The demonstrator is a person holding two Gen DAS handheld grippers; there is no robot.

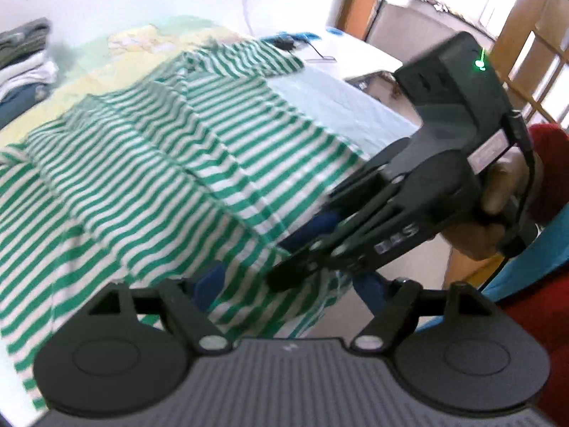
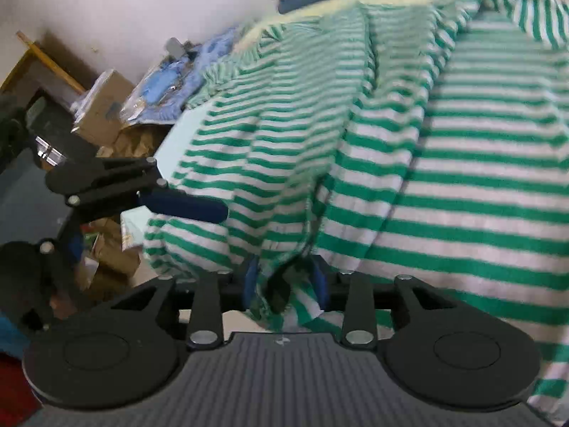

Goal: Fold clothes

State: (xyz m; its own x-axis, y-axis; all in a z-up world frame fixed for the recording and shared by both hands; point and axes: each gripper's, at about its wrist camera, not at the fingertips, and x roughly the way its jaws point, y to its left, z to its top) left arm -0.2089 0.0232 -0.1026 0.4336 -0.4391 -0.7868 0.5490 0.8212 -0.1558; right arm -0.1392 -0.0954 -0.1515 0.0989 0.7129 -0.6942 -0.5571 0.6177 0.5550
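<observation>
I've got the shirt (image 2: 409, 163), green and white stripes, spread over the counter (image 1: 338, 106) with its hem hanging off the near edge. Right gripper (image 2: 284, 284) sits at that edge with a bunched fold of hem between its blue pads (image 2: 250, 284); jaws are narrow and the cloth fills the gap, so I read it as pinched on the shirt, lightly. Left gripper (image 1: 288, 284) has its jaws well apart; one pad (image 1: 209, 281) lies on or just over the fabric, the other hangs off the near edge, so nothing is clamped there. In the right wrist view its upper finger reaches over the shirt's left side. Folded stack (image 1: 25, 60) sits at the far left corner, well apart from the shirt. Step, as I judge it: getting both near-edge grasp points before lifting the hem and folding it over. Next move needs the left gripper to close on the hem near the other side, level with the right. Risk: the right pinch holds a bunch, not a flat edge, so the fold may come out crooked.
</observation>
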